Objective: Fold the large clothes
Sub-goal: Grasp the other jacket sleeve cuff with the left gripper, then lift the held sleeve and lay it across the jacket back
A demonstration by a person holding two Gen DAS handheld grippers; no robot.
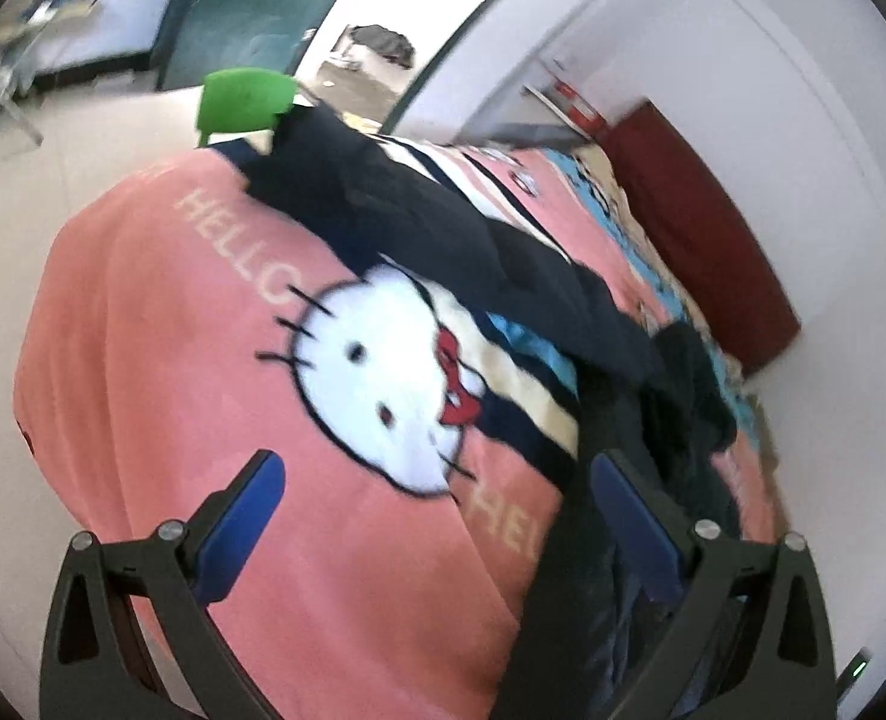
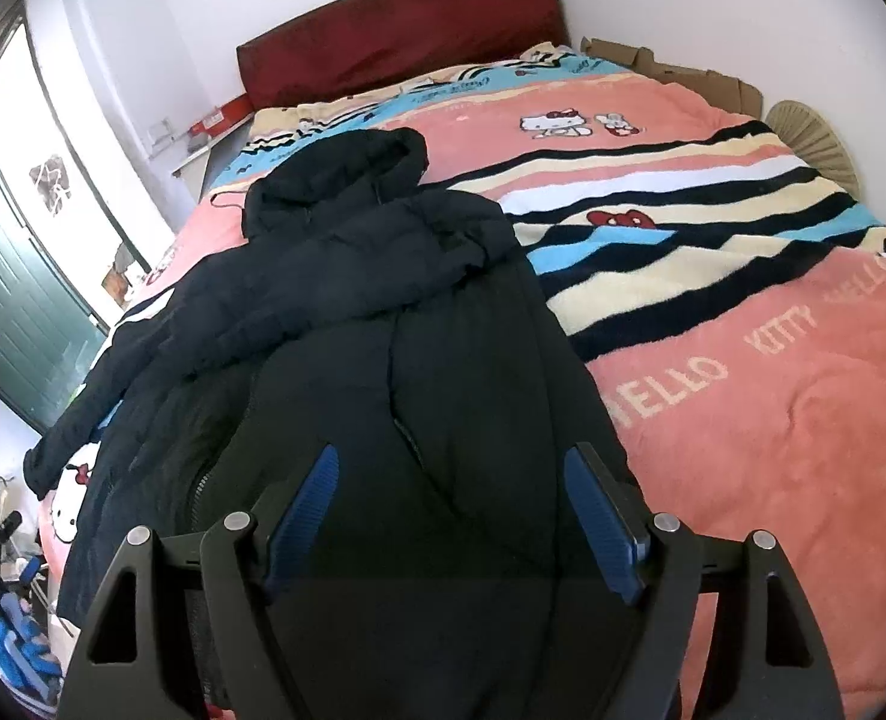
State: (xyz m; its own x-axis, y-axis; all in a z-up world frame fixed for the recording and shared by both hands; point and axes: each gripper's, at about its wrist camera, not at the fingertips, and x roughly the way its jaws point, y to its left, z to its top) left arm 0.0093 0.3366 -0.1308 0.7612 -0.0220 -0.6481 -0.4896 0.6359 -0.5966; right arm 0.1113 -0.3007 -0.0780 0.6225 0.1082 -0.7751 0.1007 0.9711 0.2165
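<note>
Pink cartoon-cat bedding (image 2: pixel 773 420) covers the bed we work on, with a dark red headboard (image 2: pixel 395 18) at the far end and a green chair (image 1: pixel 245 99) past the bed's edge. Our dark hooded jacket (image 2: pixel 383 312) lies spread lengthwise on the bed's left half, hood toward the headboard, one sleeve trailing to the left edge. Our right gripper (image 2: pixel 449 516) hovers spread wide and empty over the jacket's lower part; our left gripper (image 1: pixel 437 534) is likewise released, holding nothing, over the blanket beside the jacket's hem. We judge the puffy fabric may slip from a shallow pinch, and the sleeve could slide off the edge. Ample open blanket lies to the right for folding.
</note>
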